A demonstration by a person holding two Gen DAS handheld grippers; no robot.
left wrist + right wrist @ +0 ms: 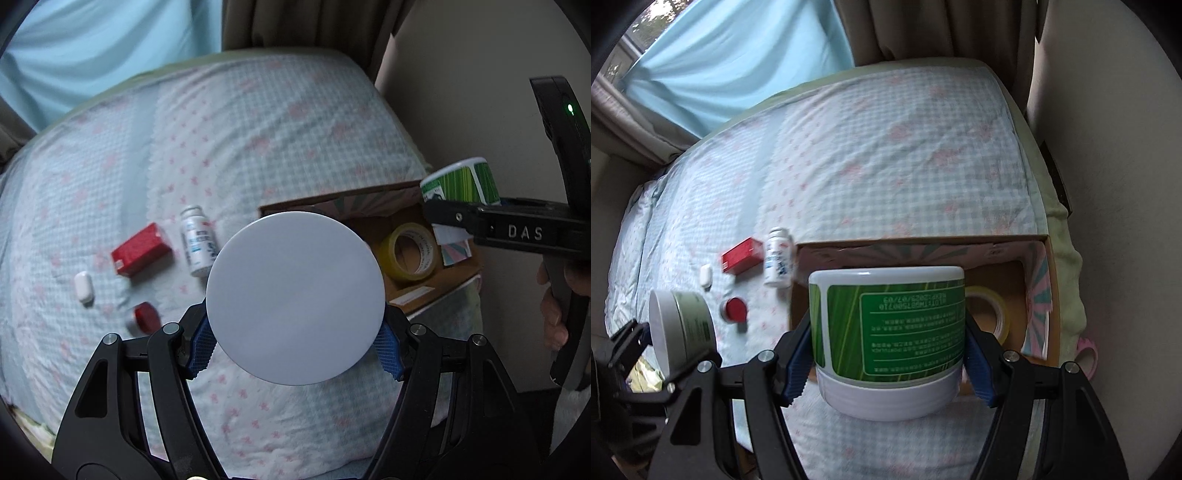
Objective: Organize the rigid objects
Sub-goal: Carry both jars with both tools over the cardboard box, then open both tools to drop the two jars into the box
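A white jar with a green label is pinched by its sides between the blue pads of the right gripper, at the lower centre of the right wrist view, in front of an open cardboard box. A second jar, its round white lid facing the camera, is clamped in the same way by the left gripper at the centre of the left wrist view; in the right wrist view this jar is seen at the lower left, tilted on its side.

Inside the box, at the right of both views, a roll of yellow tape is seen lying on the bottom. The box rests on a bed covered with a checked sheet with pink marks.

On the sheet to the left of the box, a white bottle with blue print lies on its side, with a red carton just beside it. Further left a small white case is found, and below these a small container with a red lid.

A pale blue curtain hangs at the upper left.
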